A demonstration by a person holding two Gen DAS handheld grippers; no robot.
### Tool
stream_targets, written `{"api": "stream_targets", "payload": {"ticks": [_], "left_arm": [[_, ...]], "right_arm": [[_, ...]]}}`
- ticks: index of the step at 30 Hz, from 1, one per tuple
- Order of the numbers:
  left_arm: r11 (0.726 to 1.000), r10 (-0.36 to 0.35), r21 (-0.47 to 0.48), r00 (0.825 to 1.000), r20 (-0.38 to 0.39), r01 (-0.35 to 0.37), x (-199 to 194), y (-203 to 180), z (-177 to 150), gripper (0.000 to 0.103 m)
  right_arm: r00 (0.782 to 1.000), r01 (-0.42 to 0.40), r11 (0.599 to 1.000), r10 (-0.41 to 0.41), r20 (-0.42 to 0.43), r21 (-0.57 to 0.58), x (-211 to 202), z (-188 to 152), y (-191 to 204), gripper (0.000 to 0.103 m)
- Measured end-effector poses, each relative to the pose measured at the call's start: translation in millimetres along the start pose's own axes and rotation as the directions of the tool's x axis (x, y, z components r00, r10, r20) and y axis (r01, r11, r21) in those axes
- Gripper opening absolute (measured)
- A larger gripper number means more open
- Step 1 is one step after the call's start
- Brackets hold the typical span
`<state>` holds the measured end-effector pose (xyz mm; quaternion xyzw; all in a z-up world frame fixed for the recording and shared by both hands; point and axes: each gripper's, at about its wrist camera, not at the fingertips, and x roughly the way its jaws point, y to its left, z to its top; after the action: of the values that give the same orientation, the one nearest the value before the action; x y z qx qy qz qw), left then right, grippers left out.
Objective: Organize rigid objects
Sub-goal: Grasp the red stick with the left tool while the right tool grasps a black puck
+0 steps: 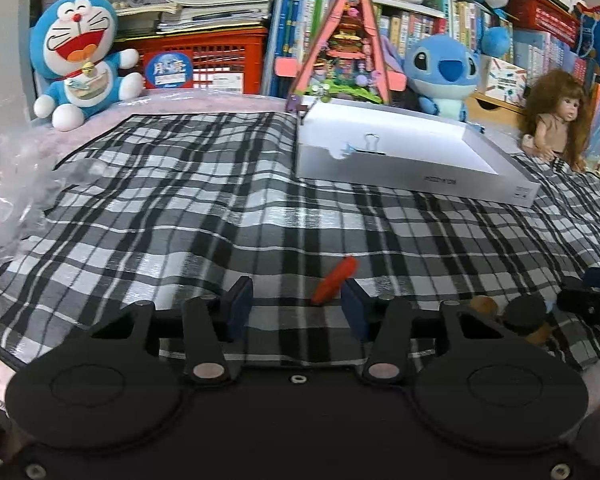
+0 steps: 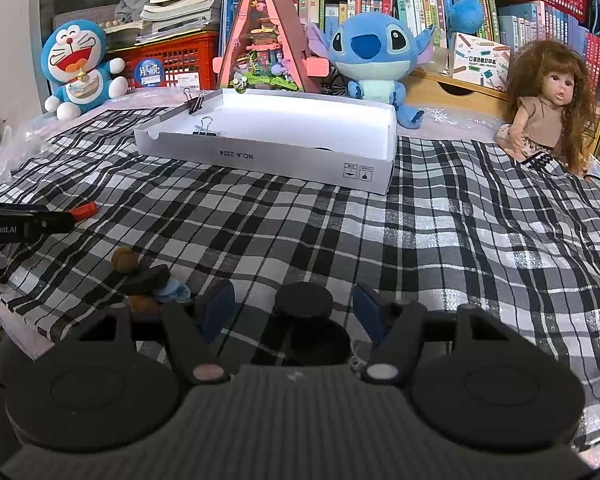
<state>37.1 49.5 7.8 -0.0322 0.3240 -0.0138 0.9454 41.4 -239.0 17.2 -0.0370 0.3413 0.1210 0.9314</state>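
Left gripper (image 1: pixel 296 306): jaws apart, orange piece (image 1: pixel 334 280) between them, against right pad, left pad clear. Centre piece before squeezing. Right gripper (image 2: pixel 294 310): jaws apart around black disc (image 2: pixel 304 300), untouched. Both well short of white box (image 2: pixel 260 156).

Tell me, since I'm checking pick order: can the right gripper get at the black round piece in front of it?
Probably yes: the black round piece sits between the open pads of the right gripper, with nothing in the way.
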Motion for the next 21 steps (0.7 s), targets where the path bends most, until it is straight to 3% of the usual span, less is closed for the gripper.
{"api": "stream_targets", "payload": {"ticks": [6,14,21], "left_arm": [[0.998,0.054,-0.012,0.999,-0.001,-0.054,6,8,5,0.047],[0.996,0.075,-0.049,0.997,0.001,-0.075,14,13,11,0.047],[0.998,0.024,-0.054,0.999,0.024,-0.023,9,4,10,0.051]], "right_arm": [[1.0,0.005,1.0,-0.005,0.003,0.007,-1,-1,-1,0.077],[1.0,0.014,1.0,-0.014,0.017,0.013,-2,-2,-1,0.077],[1.0,0.013,1.0,-0.013,0.018,0.015,-2,-4,-1,0.077]]}}
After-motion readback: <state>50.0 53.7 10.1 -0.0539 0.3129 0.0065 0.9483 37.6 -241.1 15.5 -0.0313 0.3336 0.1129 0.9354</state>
